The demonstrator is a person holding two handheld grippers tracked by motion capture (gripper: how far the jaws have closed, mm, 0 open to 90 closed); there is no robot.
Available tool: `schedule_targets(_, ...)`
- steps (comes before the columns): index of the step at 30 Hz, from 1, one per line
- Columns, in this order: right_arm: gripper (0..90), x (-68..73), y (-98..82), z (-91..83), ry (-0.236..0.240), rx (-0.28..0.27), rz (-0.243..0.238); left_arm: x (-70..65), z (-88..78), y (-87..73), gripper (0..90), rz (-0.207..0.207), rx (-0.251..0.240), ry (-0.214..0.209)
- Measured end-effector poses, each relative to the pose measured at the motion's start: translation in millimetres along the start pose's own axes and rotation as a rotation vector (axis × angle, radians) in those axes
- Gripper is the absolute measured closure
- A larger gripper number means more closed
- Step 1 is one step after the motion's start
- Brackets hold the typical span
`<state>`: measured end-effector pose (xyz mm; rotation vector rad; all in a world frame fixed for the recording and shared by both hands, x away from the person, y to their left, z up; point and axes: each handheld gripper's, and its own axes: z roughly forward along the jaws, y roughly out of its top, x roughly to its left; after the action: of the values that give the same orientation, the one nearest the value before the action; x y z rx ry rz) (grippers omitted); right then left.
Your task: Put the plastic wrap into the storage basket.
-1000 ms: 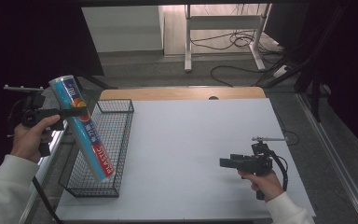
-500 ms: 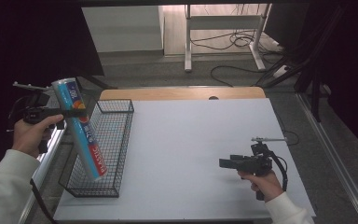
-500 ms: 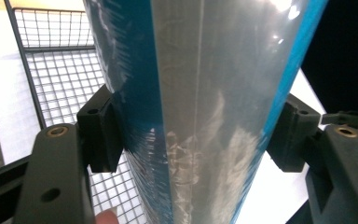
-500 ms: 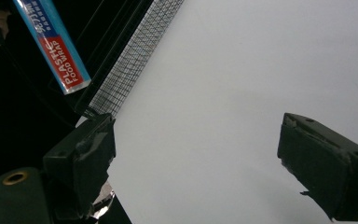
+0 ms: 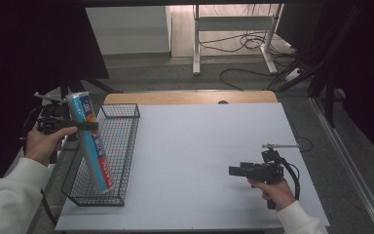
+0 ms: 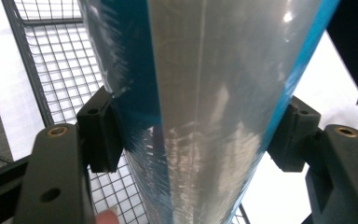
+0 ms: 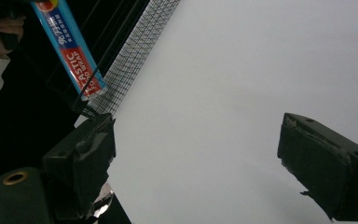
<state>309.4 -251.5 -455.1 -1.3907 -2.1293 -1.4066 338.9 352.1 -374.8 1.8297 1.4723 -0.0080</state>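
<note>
the left hand-held gripper [image 5: 85, 126] is clamping the plastic wrap roll [image 5: 91, 141] near its top, tilting its lower end into the wire basket [image 5: 126, 146] at the tabletop's [image 5: 195, 146] left side, while the right hand-held gripper [image 5: 234, 170] is hovering wide open and holding nothing.

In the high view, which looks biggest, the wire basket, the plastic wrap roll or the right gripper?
1. Wire basket
2. Plastic wrap roll, long but slimmer
3. Right gripper, smallest; it sits about as near the camera, so the ranking seems fair.
</note>
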Motion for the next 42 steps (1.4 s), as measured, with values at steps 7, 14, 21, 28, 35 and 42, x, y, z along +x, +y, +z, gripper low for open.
schedule_targets(7, 11.8, -1.3, -0.4, 0.1, 0.0, -0.002, 0.007, 0.9, 2.3, -1.5, 32.3, 0.019, 0.025, 0.015)
schedule_targets(14, 11.8, -1.6, -0.3, 1.4, -0.003, 0.0, 0.005, 3.9, 17.1, -0.2, 32.3, 0.009, 0.05, 0.023)
schedule_targets(21, 11.8, -2.8, 0.1, 1.1, -0.007, -0.003, 0.009, 8.0, 37.0, 7.9, 32.0, -0.015, 0.037, 0.039)
schedule_targets(28, 11.8, -2.8, 0.2, -0.5, -0.01, -0.008, 0.011, 17.6, 73.7, 18.6, 31.8, -0.088, 0.038, 0.083)
schedule_targets(35, 11.8, -3.4, -0.2, -0.7, -0.013, -0.006, 0.009, 26.4, 100.3, 26.1, 31.8, -0.131, 0.068, 0.085)
schedule_targets(42, 11.7, -4.5, -0.3, 0.2, -0.017, -0.005, 0.013, 36.1, 115.7, 26.8, 31.7, -0.176, 0.081, 0.102)
